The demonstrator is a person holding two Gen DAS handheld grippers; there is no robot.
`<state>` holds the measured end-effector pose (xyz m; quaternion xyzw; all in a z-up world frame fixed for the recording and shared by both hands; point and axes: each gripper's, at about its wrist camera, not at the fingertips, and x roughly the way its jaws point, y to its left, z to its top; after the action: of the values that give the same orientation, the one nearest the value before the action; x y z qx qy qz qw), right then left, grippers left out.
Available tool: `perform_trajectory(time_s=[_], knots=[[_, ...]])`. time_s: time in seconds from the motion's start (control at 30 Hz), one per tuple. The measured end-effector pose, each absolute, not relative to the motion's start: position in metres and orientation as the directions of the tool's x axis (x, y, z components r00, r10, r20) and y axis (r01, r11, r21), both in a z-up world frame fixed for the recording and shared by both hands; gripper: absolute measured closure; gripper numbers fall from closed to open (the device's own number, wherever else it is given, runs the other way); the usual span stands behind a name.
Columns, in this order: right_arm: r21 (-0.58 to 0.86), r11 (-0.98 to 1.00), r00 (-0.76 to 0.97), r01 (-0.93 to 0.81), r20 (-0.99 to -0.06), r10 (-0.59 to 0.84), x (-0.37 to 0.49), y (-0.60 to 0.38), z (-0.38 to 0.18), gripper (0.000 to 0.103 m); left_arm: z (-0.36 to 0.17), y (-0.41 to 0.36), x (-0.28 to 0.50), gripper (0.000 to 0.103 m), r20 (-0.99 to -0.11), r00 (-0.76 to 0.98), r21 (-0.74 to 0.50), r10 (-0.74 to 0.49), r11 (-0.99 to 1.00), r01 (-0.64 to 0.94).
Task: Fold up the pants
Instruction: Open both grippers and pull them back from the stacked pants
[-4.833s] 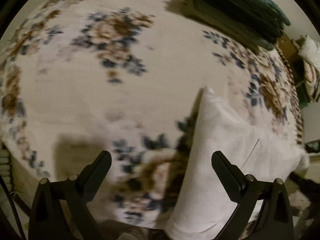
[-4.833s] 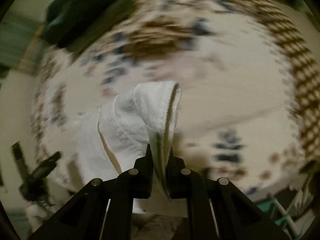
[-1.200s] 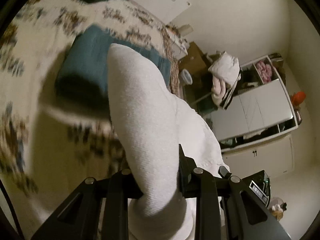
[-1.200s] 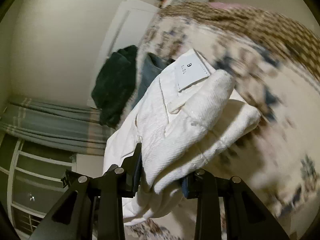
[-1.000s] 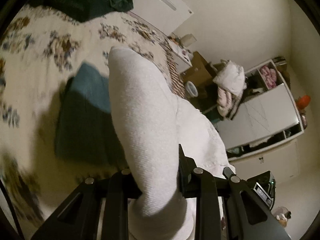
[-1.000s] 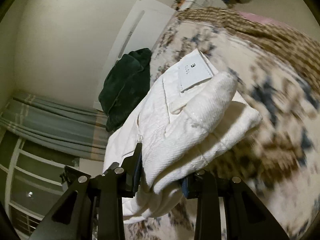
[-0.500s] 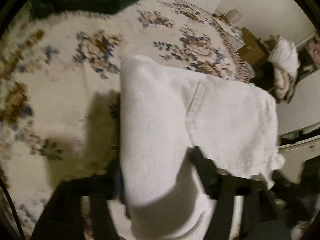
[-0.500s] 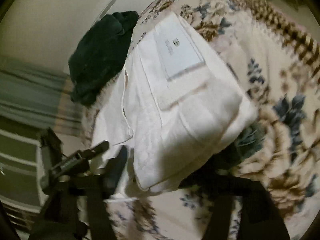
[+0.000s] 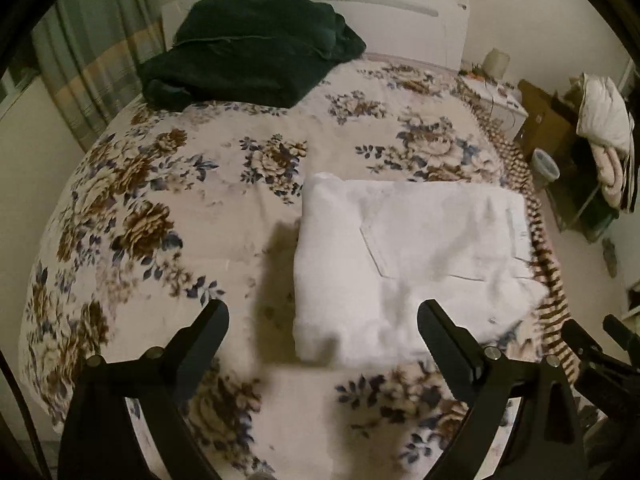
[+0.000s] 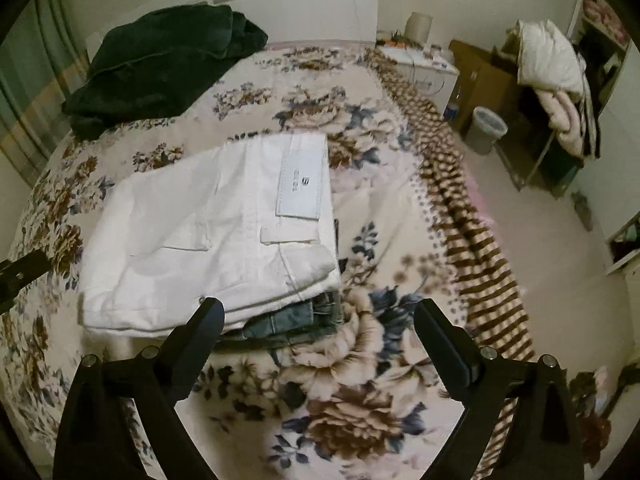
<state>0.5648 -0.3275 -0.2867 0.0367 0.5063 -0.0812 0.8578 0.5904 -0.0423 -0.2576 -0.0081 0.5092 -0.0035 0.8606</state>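
1. The white textured cotton pants (image 9: 404,264), folded into a thick rectangle, lie on the cream bedspread with brown and blue flowers (image 9: 160,216), towards its striped brown edge.
2. In the right wrist view the white pants (image 10: 208,236) rest on top of a folded blue denim garment (image 10: 292,316), whose edge sticks out beneath their near corner; a pale rectangular label (image 10: 300,188) faces up at the waistband.
3. The left gripper (image 9: 322,316) hangs above the near edge of the pants, its jaws spreading wide and touching no cloth.
4. The right gripper (image 10: 318,314) is just short of the stack's near corner, its jaws also widening, with nothing gripped between them.
5. A dark green crumpled blanket (image 9: 252,48) lies at the head of the bed against the white headboard (image 9: 400,12), well apart from the pants.
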Motion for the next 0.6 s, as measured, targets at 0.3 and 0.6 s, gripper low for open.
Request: perform_trajectory(time_s=[0.3, 0.6], knots=[[-0.042, 0.983, 0.555, 0.178, -0.821, -0.135, 0.469, -0.3, -0.169, 0.005, -0.16, -0.039, 0.494, 0.007, -0.811, 0.584, -0.032, -0.027, 0.999, 0.001], [-0.032, 0.986, 0.664, 0.163, -0.735, -0.134, 0.326, -0.276, -0.034, 0.005, -0.06, -0.039, 0.383, 0.007, -0.731, 0.681, -0.008, -0.043, 0.999, 0.054]])
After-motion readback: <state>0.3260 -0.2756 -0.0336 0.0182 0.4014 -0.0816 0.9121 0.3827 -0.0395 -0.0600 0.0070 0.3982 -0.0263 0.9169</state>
